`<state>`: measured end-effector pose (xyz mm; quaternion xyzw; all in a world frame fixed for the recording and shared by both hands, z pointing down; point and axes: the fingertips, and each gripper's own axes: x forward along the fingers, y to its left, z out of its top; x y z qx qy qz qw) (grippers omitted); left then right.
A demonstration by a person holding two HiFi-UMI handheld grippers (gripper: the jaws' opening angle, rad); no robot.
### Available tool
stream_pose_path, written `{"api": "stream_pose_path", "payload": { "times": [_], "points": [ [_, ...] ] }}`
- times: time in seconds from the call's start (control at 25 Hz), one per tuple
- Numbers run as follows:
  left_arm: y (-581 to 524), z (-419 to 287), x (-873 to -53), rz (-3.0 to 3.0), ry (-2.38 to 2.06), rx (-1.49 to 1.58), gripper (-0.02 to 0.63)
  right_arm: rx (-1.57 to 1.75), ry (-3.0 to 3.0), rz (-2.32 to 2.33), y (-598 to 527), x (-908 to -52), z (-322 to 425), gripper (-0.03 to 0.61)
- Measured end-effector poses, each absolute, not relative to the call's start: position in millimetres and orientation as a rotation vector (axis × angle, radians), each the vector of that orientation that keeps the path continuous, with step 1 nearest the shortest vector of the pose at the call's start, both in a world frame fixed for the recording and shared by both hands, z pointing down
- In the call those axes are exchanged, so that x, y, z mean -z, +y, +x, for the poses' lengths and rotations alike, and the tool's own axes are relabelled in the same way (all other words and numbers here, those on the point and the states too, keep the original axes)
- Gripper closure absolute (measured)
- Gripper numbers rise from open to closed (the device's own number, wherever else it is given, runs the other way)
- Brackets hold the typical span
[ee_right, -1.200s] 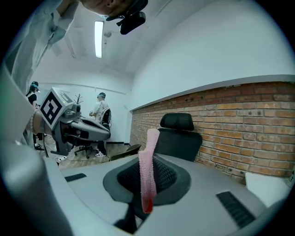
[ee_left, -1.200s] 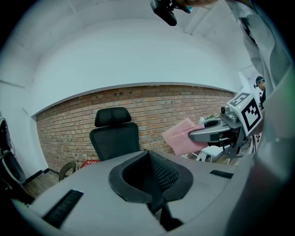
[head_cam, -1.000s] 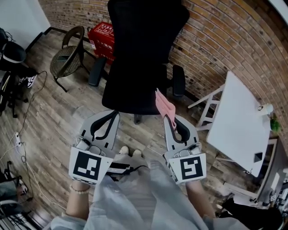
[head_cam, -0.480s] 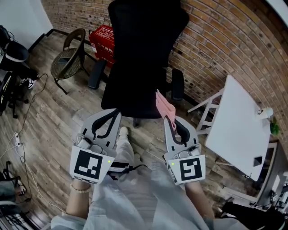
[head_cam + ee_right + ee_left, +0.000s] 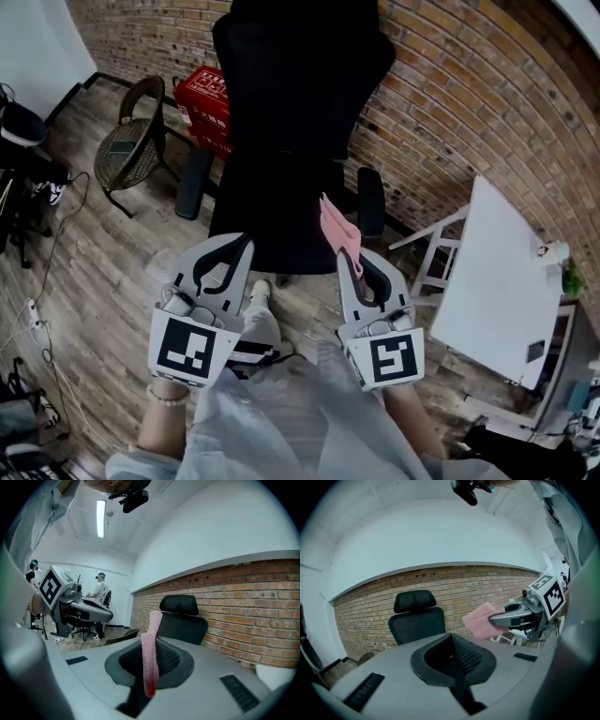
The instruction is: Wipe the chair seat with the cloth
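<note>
Item 1, far left: wicker chair (image 5: 127,142) on the wood floor, well apart from the job; no concern.

Item 2: left claw (image 5: 234,246), jaws together, nothing between them. It hangs just short of the seat's front edge. I judge it spare; it could steady the chair.

Item 3: chair seat (image 5: 270,220), black, not yet touched by the cloth. Risk: an office chair of this type is likely to swivel or roll away under a sideways push, so the stroke skids.

Item 4: cloth (image 5: 336,227), pink, standing up from the right claw (image 5: 352,262), which is clamped on its lower edge only. Risk: the thin grip may let it slip or bunch when dragged.

Item 5: armrest (image 5: 371,197), just beside the cloth; a wide sweep could snag it.

Item 6, right: white worktop (image 5: 497,272), apart.
</note>
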<state>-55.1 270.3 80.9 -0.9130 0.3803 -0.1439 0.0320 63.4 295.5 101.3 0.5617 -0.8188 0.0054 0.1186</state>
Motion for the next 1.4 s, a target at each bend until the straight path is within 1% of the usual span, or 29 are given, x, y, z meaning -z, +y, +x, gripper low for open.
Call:
{"api": "stream_pose_path", "payload": {
  "times": [0.4,0.72,1.0,1.4],
  "points": [
    [151.1,-58.9,-91.9,-2.844,1.074,0.485,0.595,-0.064,-2.325,1.698,182.2,-108.0,56.1,0.523],
    [79.7,-65.1,-107.6,-2.868,1.008,0.524,0.595,-0.112,-2.265,1.705,114.6,-121.1,51.2,0.523],
    [42.5,-66.2,-124.0,-2.888,0.960,0.567,0.595,-0.156,-2.226,1.734,78.5,-135.3,55.1,0.523],
    [25.0,-56.7,-153.9,-2.922,0.978,0.600,0.595,-0.244,-2.208,1.692,61.1,-172.2,62.4,0.523]
  ]
}}
